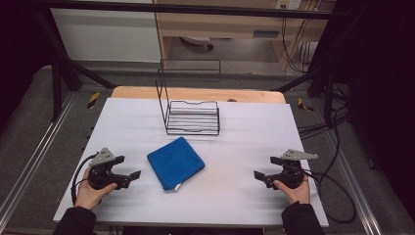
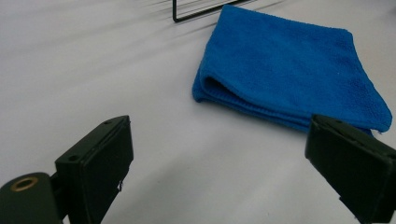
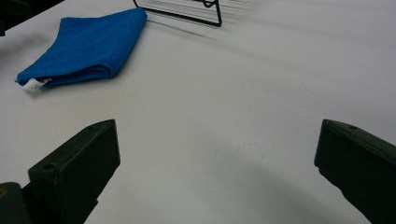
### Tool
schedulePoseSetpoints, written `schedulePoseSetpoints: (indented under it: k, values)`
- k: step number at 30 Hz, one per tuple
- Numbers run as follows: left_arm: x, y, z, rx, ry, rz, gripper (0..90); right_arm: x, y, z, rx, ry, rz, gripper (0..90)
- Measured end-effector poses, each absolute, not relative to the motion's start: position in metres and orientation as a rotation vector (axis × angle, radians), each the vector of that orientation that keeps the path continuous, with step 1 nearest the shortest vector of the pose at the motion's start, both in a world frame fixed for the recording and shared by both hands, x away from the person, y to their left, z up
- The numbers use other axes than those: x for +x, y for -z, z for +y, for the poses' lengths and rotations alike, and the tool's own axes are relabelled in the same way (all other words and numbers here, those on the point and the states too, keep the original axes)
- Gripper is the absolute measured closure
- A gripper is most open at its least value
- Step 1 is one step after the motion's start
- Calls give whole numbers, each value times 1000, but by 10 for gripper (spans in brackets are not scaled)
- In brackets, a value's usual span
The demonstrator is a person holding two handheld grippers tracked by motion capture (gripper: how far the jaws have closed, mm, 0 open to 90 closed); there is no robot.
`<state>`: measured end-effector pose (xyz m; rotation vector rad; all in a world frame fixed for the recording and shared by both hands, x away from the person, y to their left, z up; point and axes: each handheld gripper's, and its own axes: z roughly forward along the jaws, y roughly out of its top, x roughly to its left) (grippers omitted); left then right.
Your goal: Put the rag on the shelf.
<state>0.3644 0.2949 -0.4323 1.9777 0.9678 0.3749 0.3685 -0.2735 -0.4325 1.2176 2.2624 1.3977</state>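
A folded blue cloth (image 1: 175, 162) lies on the white table, a little left of centre. In the left gripper view the blue cloth (image 2: 289, 70) lies just ahead of the wide-apart jaws, its folded edge facing them. My left gripper (image 1: 134, 177) rests at the table's left, open, a short gap from the cloth. My right gripper (image 1: 258, 176) sits at the right, open, with bare table between its jaws. From the right gripper view the blue cloth (image 3: 84, 46) lies far left, a white tag (image 3: 32, 84) at its corner.
A black wire rack (image 1: 192, 111) stands behind the cloth toward the table's far edge, its tall frame rising at the left. Cables trail off the table's right side. The white tabletop (image 1: 244, 137) spans between the two grippers.
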Motion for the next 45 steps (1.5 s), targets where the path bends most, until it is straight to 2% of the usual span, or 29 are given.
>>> schedulePoseSetpoints:
  k: [10, 20, 36, 45]
  values:
    - [363, 430, 285, 1991, -370, 967, 84, 369, 434, -271, 1226, -1371, 2268, 7]
    - [358, 427, 262, 2000, -370, 974, 137, 369, 435, -266, 1218, -1356, 2284, 8]
    - [340, 421, 208, 2096, -348, 883, 338, 370, 437, -264, 1215, -1337, 2300, 9]
    - [332, 430, 177, 2220, -311, 834, 508, 370, 437, -264, 1205, -1341, 2302, 9]
